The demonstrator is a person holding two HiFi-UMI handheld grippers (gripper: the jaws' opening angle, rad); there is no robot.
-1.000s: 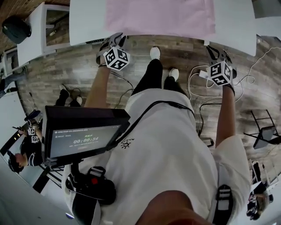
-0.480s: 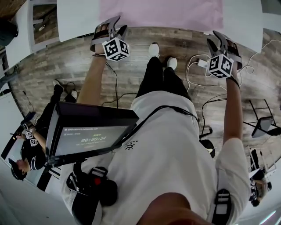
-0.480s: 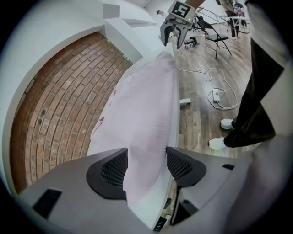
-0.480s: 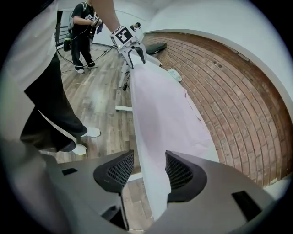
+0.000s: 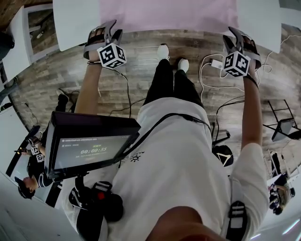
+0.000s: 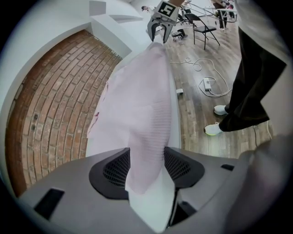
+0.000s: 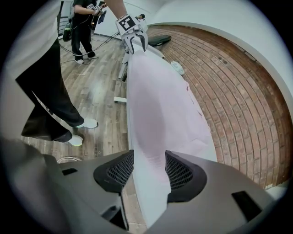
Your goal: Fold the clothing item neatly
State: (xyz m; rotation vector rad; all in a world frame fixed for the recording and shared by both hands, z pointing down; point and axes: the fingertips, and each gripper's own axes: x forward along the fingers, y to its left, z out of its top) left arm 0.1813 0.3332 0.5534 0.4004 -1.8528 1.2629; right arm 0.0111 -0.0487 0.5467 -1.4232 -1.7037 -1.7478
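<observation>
Both bare forearms [image 5: 89, 89] reach straight out from the person's white-shirted body, each tilting its tool down at the near edge of the white desk [image 5: 75, 23]. The left gripper [image 5: 112, 28] sits at the near left corner of the pale pink ribbed garment [image 5: 169, 14], which lies spread flat on the desk. The right gripper [image 5: 237, 34] sits at its near right corner. Each gripper's fingers [image 6: 114, 171] have just been opening and now stand wide apart, the left pair drawn in a touch. Pink cloth lies loose between them, not pressed by the pads. Each gripper carries a cube of black-and-white square markers [image 5: 112, 55]. A dark screen [image 5: 89, 150] mounted at the person's chest reads 00:00:55.
</observation>
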